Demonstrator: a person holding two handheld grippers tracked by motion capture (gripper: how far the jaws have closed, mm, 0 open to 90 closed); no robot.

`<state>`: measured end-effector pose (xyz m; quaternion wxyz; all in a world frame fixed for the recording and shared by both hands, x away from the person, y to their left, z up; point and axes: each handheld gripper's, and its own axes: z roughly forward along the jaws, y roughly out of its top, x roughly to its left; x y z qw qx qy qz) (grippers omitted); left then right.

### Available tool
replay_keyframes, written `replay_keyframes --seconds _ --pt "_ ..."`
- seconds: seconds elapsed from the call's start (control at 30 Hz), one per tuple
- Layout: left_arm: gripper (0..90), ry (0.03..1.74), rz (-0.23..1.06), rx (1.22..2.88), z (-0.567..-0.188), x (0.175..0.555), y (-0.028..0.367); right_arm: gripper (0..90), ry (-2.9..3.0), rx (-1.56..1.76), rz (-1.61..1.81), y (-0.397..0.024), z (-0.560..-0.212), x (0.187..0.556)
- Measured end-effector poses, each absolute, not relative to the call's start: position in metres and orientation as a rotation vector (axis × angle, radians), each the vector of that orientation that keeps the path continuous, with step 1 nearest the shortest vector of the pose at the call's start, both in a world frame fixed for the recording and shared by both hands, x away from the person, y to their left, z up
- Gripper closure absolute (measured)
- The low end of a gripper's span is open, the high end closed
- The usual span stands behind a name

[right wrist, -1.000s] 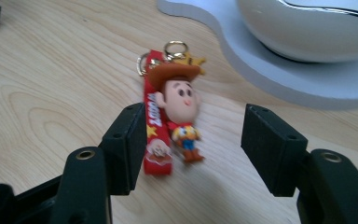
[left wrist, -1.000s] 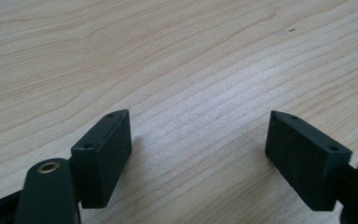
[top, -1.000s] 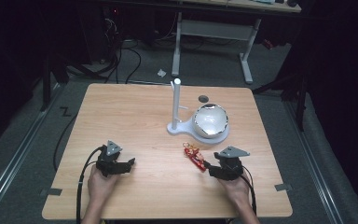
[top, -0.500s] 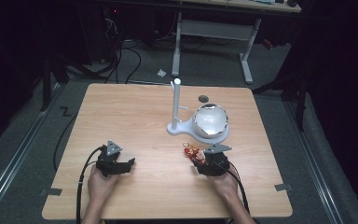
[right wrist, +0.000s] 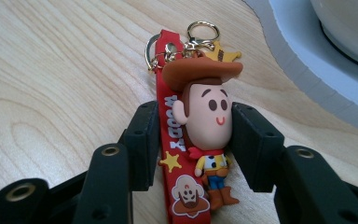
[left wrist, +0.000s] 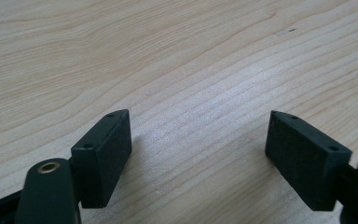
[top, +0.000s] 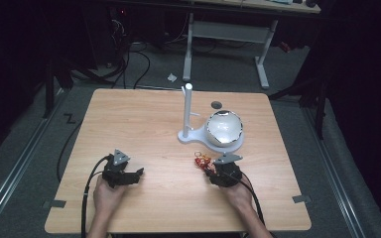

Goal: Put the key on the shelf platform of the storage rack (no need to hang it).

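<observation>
High view showed a white bowl [top: 223,127] sitting on the round base of a white stand [top: 187,115], right of the table's [top: 144,124] middle; what the bowl held could not be told, its inside looked glossy and bare. A small dark disc [top: 217,104] lay on the table just beyond the bowl.

In the right gripper view, a keychain [right wrist: 200,135] lay on the table: a cowboy figure with a brown hat, beside a red strap that read "WOODY" in white letters, with a yellow star and a small face badge below. Gold rings and a clasp sat at its far end, toward the stand's white base.

The right gripper [right wrist: 193,140] had just been closing its jaws, and the keychain was between them: one jaw stood against the red strap, the other against the figure's head, so the jaws were grasping the keychain by the head and strap. The hat and rings poked out beyond the jaw tips, the boots lay back toward the gripper body. From above, the keychain lay near the bowl, on its near-left side, at the right gripper's tips.

The left gripper [left wrist: 198,154] rested low over bare table at the near left, jaws released wide apart.
</observation>
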<state>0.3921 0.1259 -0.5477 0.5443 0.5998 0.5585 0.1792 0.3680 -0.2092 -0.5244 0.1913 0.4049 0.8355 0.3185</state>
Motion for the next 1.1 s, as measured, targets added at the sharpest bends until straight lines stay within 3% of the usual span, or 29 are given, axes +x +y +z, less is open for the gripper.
replay_keyframes --seconds 0.17,1.1 --pt "23.0 1.325 0.425 1.424 -0.548 0.392 0.126 59.8 2.336 1.123 0.920 -0.212 -0.522 0.367" --pt "23.1 1.326 0.424 1.422 -0.548 0.392 0.126 61.5 2.312 1.087 1.055 -0.223 -0.501 0.360"
